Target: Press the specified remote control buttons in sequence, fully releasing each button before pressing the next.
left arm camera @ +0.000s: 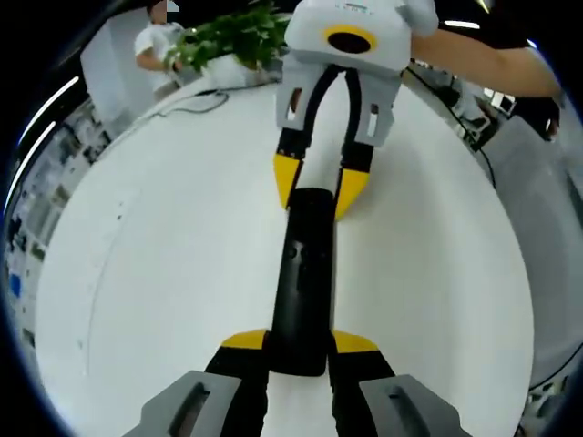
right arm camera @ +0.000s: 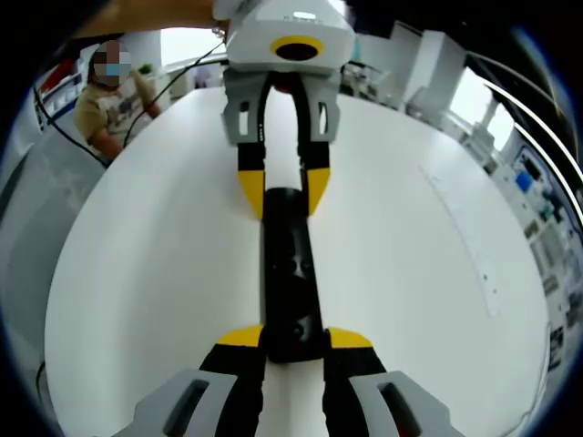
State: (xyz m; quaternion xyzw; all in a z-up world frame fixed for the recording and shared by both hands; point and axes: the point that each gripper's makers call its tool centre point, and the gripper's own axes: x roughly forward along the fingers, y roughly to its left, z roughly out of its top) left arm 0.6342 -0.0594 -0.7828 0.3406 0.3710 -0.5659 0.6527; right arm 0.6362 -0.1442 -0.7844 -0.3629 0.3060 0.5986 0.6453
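Observation:
A long black remote control lies lengthwise on the white table, held at both ends. My left gripper is shut on its near end in the left gripper view, one yellow tip on each side. My right gripper closes on the far end from above. In the right gripper view the same remote control shows its buttons, with my right gripper shut on the near end and my left gripper clamping the far end.
A green plant and a cable sit at the table's far edge, beside a person. An arm reaches in behind the right gripper. Another person sits at the table's left edge. Shelves stand beyond the table.

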